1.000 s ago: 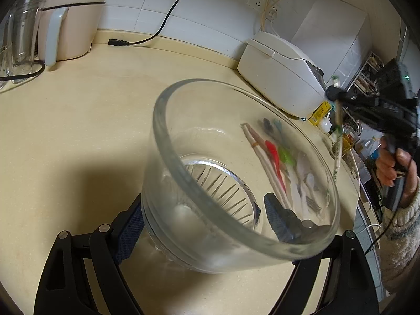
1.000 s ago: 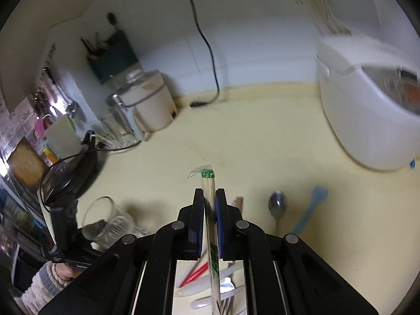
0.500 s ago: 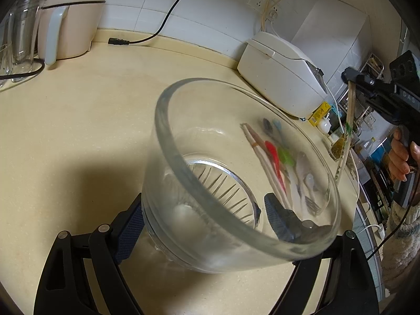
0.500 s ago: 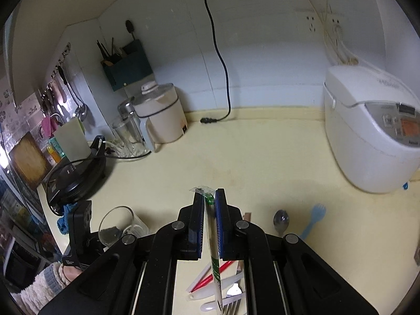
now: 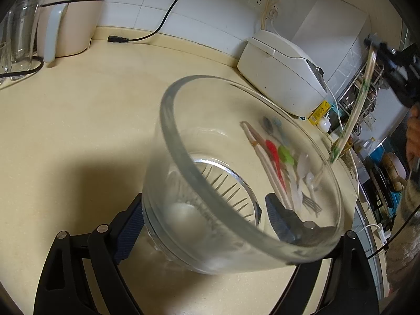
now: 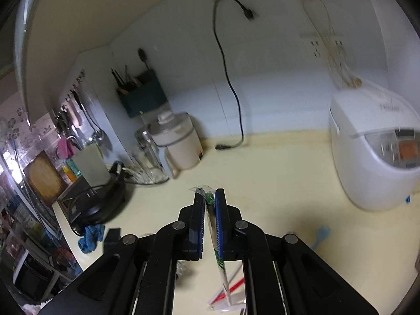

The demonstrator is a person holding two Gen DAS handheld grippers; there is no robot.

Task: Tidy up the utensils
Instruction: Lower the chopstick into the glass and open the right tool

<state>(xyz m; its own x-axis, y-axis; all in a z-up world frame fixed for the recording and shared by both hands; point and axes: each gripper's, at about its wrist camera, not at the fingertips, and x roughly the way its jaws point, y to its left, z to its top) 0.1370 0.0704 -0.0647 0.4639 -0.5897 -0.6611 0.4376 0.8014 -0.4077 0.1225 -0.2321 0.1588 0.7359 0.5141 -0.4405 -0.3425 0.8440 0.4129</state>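
Right claw (image 6: pixel 209 204) around wrapped chopsticks (image 6: pixel 213 239)

Both grippers (image 6: pixel 209 207) black w/ blue ribbed pads, silver screws — person's sleeve (image 5: pixel 409 204) pale knit.

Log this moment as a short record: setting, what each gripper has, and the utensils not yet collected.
setting: cream kitchen counter, white rice cooker by the wall
left gripper: glass cup tilted between its jaws, which have just been opening; pad contact unclear
right gripper: shut on wrapped chopsticks, held above the counter
cup contents: looks empty
remaining on counter: red spoon, green spoon, fork, blue spoon
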